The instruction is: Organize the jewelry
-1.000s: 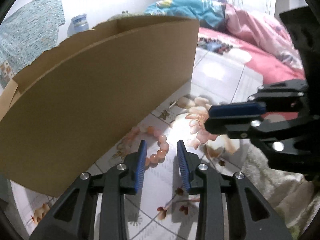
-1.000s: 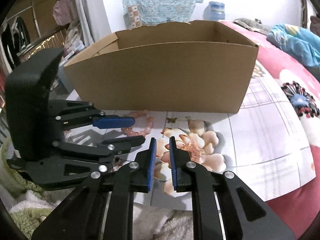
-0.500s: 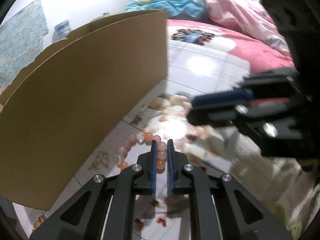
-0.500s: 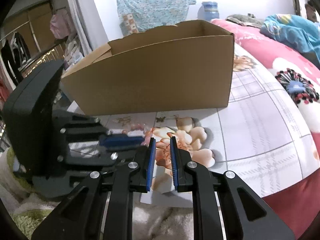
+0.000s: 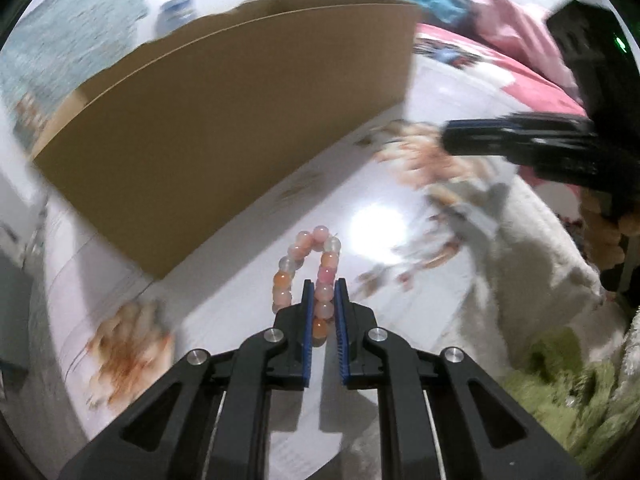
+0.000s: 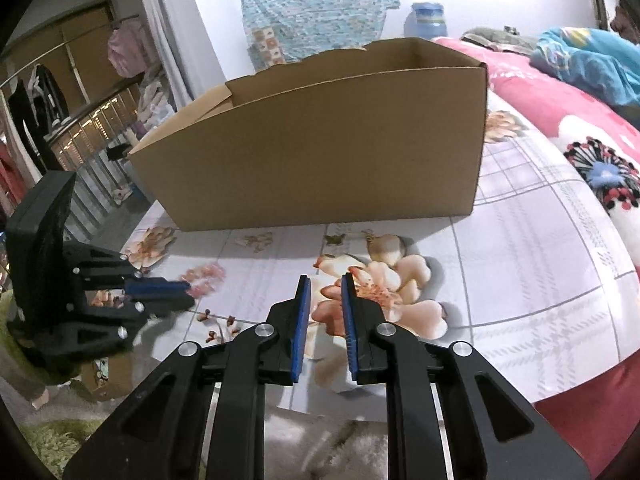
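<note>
Bracelet loop (pinched) points boxward.

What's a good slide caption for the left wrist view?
Left gripper shut on a pink and orange bead bracelet, beside the cardboard box.

The left tool pinches one side of a pink-and-orange bead bracelet, whose loop sticks out past its tips. A cardboard box stands behind on the floral cloth; the right tool is blurred at right.
</note>
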Motion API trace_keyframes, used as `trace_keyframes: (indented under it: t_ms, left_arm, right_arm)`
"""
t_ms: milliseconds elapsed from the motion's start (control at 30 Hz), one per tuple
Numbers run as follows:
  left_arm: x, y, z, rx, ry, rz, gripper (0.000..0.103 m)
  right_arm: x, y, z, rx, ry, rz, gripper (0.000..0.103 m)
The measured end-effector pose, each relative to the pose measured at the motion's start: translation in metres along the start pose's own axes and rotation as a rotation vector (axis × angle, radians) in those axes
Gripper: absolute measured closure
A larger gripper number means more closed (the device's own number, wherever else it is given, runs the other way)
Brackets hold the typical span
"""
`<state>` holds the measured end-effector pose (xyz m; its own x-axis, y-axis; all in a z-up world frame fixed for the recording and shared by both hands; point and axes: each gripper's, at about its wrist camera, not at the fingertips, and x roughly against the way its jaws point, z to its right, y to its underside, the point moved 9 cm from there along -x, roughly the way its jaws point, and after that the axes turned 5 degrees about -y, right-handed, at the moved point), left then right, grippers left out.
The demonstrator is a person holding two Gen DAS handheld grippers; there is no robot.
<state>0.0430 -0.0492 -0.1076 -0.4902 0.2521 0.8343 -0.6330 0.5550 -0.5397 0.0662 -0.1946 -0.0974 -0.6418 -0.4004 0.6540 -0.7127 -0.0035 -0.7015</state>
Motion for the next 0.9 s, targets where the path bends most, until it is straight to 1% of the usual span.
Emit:
trace_keyframes:
  t_ms: [133,200,267,433,533,600,667,800,867,900]
  left_arm:
    - [0.001,0.007,-0.020,0.040,-0.045,-0.016,0.092]
    - [0.004,0.007,-0.024,0.048,-0.059,-0.010,0.086]
    - [0.010,0.000,-0.026,0.060,-0.051,0.024,0.080]
    - [0.013,-0.026,-0.022,0.112,0.009,0.090,0.079]
    - [0.002,-0.045,-0.014,0.120,0.016,0.108,0.079]
    - [-0.007,-0.057,-0.007,0.095,-0.001,0.120,0.079]
    - [-0.015,-0.062,-0.003,0.070,-0.019,0.119,0.079]
    - [-0.036,-0.066,-0.001,0.051,-0.041,0.081,0.079]
    - [-0.043,-0.066,-0.002,0.055,-0.044,0.069,0.079]
    - [-0.043,-0.067,-0.002,0.062,-0.034,0.075,0.079]
  right_arm:
    - [0.000,-0.002,-0.003,0.005,-0.002,0.006,0.077]
    - [0.001,-0.003,-0.002,0.003,-0.002,0.010,0.072]
    - [0.001,-0.002,-0.002,0.000,-0.004,0.012,0.071]
    - [0.000,0.000,-0.002,-0.012,-0.017,0.013,0.070]
    - [-0.002,-0.001,-0.004,-0.011,-0.023,0.013,0.070]
    - [-0.002,-0.001,-0.004,-0.009,-0.027,0.013,0.070]
    - [-0.003,-0.001,-0.004,-0.009,-0.032,0.013,0.070]
    - [-0.006,0.000,-0.001,-0.016,-0.044,0.007,0.070]
    - [-0.007,0.000,-0.001,-0.018,-0.048,0.008,0.070]
    - [-0.007,0.000,-0.001,-0.018,-0.050,0.008,0.070]
